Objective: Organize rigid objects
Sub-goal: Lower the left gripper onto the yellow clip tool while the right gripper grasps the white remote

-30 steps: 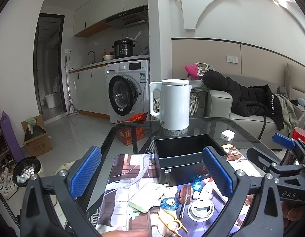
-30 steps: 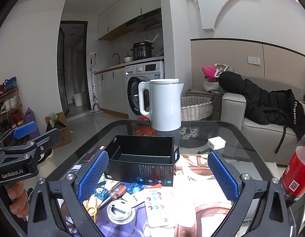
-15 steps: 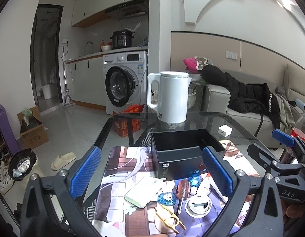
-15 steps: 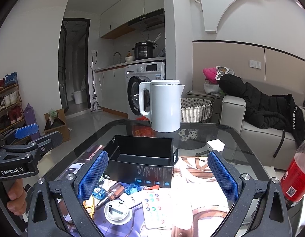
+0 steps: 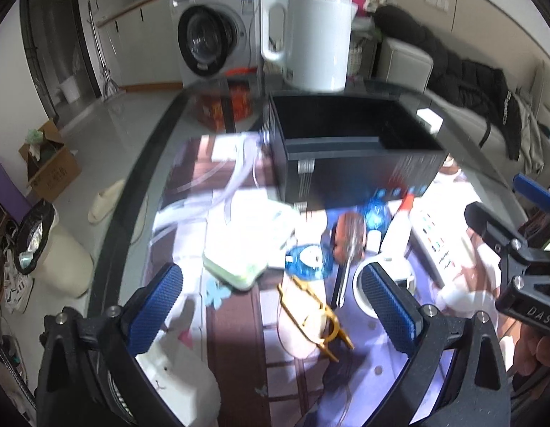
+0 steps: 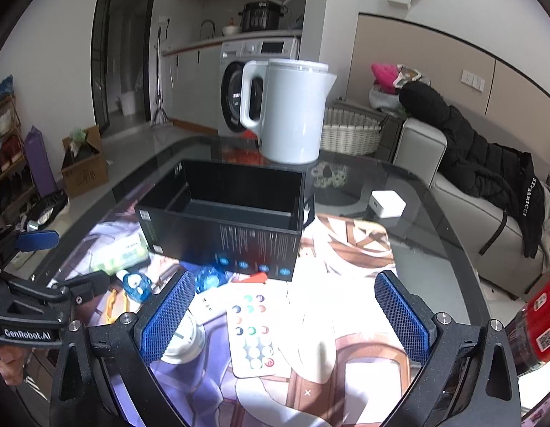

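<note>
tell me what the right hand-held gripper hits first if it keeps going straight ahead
Probably the white remote lying flat on the table, centred between the open right hand-held gripper; the black box sits beyond. Depth is uncertain.

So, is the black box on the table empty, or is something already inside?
Empty, as far as visible: the black box is open-topped and the right wrist view shows only bare dark floor inside. The near corner stays hidden.

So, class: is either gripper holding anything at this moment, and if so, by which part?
Nothing is held. The left gripper and the right gripper both have their jaws wide open, above the clutter in front of the black box.
</note>
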The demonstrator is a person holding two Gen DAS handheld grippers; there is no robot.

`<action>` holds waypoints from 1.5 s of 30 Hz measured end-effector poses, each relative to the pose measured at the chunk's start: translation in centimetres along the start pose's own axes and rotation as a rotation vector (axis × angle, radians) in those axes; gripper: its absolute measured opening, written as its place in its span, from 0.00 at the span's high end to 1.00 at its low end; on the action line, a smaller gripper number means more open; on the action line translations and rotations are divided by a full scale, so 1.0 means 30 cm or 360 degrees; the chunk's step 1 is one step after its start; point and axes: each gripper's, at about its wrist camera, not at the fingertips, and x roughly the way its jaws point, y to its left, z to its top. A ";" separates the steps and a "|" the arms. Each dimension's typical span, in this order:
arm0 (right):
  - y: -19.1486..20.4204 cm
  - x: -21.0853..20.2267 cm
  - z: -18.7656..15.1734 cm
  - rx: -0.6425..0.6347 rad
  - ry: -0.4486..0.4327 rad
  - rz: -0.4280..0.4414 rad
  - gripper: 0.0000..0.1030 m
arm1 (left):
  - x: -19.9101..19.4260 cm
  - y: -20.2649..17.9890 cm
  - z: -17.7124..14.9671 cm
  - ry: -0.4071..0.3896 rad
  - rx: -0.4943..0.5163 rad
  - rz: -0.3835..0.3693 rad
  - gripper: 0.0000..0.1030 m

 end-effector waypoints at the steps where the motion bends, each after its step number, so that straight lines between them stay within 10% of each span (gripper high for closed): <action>1: -0.001 0.018 -0.007 -0.0004 0.0037 0.0000 0.00 | 0.011 -0.003 -0.007 0.0038 0.0002 0.0004 0.04; 17: 0.025 0.212 -0.099 -0.0099 0.0421 0.0089 0.02 | 0.072 -0.007 -0.070 0.0262 0.0081 0.0010 0.12; 27: 0.036 0.220 -0.123 -0.0102 0.0498 0.0210 0.41 | 0.087 0.063 -0.102 0.0316 0.0034 -0.0137 0.00; 37: 0.050 0.198 -0.130 -0.0099 0.0500 0.0216 0.45 | 0.080 -0.053 -0.109 0.0330 0.0218 -0.0177 0.02; 39: 0.047 0.200 -0.129 -0.0096 0.0498 0.0216 0.45 | 0.086 -0.077 -0.111 0.0344 0.0255 -0.0149 0.06; 43: 0.051 0.196 -0.128 -0.0128 0.0486 0.0205 0.45 | 0.063 -0.073 -0.087 0.0313 0.0269 -0.0182 0.56; 45: 0.050 0.195 -0.128 -0.0134 0.0482 0.0207 0.45 | 0.056 -0.057 -0.084 0.0310 0.0268 -0.0177 0.64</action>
